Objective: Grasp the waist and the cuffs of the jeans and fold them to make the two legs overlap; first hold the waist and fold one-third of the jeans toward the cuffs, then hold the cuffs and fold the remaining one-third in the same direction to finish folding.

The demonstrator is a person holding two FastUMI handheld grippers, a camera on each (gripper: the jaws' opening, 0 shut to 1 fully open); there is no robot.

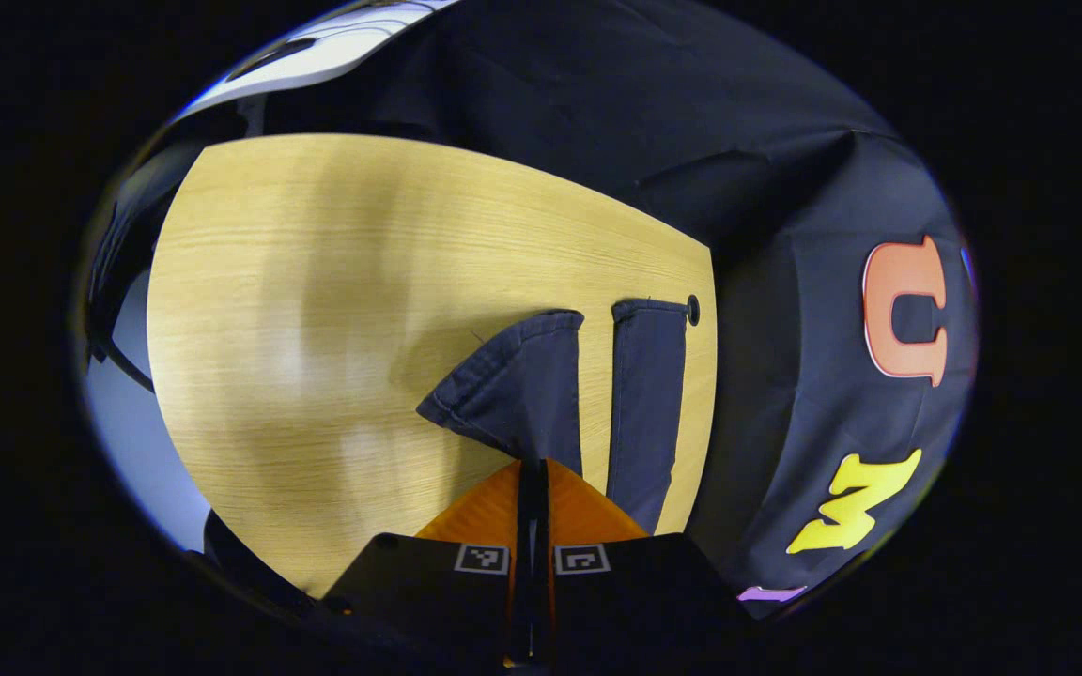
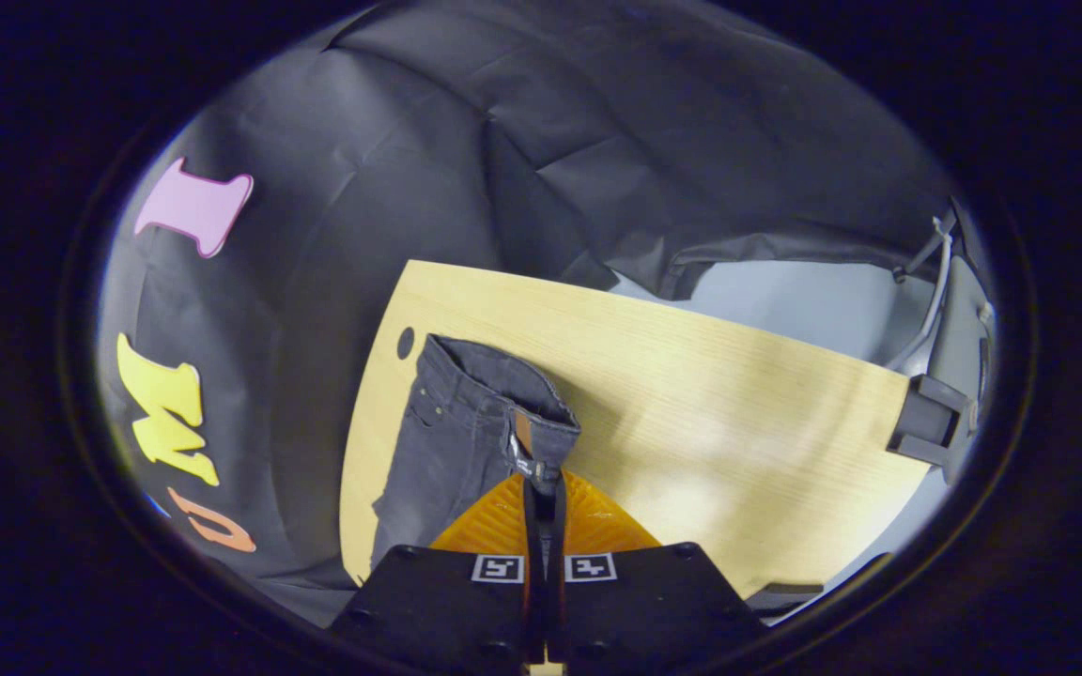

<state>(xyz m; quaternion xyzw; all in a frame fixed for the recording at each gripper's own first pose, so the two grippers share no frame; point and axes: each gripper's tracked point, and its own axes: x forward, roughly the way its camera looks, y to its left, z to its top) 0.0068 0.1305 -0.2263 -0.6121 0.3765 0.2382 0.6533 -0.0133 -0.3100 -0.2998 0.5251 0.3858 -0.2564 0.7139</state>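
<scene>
in the left gripper view, the left tongs point(image 1: 532, 469) sit at the bottom with the two fingers pressed close together. a bit of dark cloth is pinched between them. it is the end of one leg of the jeans point(image 1: 522, 385). that near leg point(image 1: 513, 380) is pulled up toward the tongs, and its cuff hangs out to the left with the hem showing. the other leg point(image 1: 646, 404) lies flat on the desk point(image 1: 316, 310), just beside the first one, with a thin strip of wood between them. its cuff is near a small round hole point(image 1: 692, 309) close to the desk's edge.

in the right gripper view, the right tongs point(image 2: 541, 488) are clenched too, and they pinch the waist point(image 2: 527, 427) of the jeans. the waistband is lifted at the tongs, and the open top of the jeans makes a dark loop. a little tag point(image 2: 524, 434) on the inside of the waistband sits right above the fingers. the rest of the jeans lies flat on the desk, near its left edge in this view. the same round hole is just beside the far corner of the waist. a grey stand with a black clamp point(image 2: 926, 422) grips the far right end of the desk.

the desk is light wood. the jeans are dark grey-blue and stretched out long, with one end in each pair of tongs.
</scene>
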